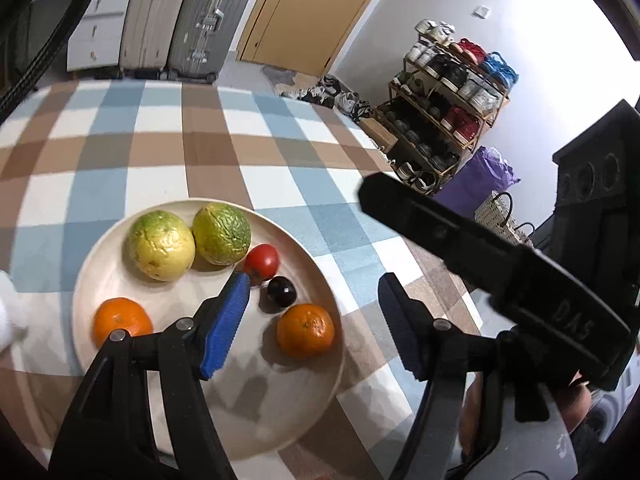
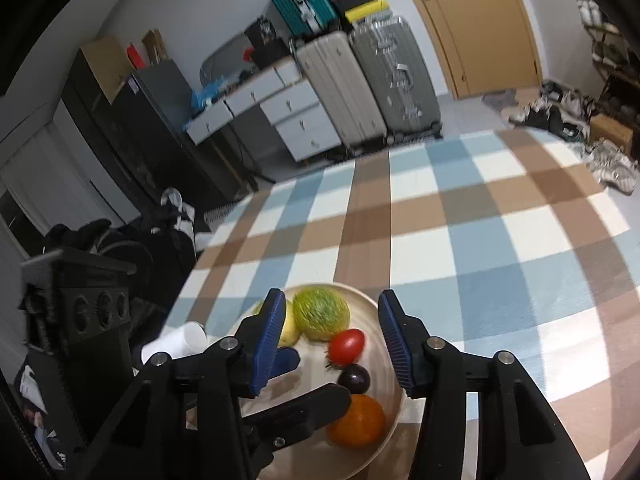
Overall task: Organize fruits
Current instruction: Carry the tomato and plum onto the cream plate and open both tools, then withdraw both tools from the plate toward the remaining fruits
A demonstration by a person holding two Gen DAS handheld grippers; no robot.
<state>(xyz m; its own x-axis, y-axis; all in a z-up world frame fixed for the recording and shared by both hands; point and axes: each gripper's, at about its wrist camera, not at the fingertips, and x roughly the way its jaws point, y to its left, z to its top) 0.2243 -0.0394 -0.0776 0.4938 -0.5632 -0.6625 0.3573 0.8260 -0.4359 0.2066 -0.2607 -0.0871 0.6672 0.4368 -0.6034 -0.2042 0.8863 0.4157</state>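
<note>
A cream plate [image 1: 120,236] sits on the checked tablecloth and holds two yellow-green citrus fruits [image 1: 162,245] [image 1: 221,233], a red tomato [image 1: 261,262], a dark plum [image 1: 281,291] and two oranges [image 1: 122,321] [image 1: 305,329]. My left gripper [image 1: 314,294] is open and empty above the plate's right half. My right gripper [image 2: 330,330] is open and empty above the same plate [image 2: 386,364], over the tomato [image 2: 346,346], plum [image 2: 354,378] and an orange [image 2: 357,420]. A green citrus [image 2: 321,313] lies beyond. The right gripper's body [image 1: 492,276] crosses the left wrist view.
The table [image 2: 480,240] is covered by a blue, brown and white checked cloth. A white cup [image 2: 176,342] lies near the plate's left. Suitcases [image 2: 368,80], drawers and a wooden door [image 2: 472,20] stand behind. A shoe rack [image 1: 444,108] is off the table's right.
</note>
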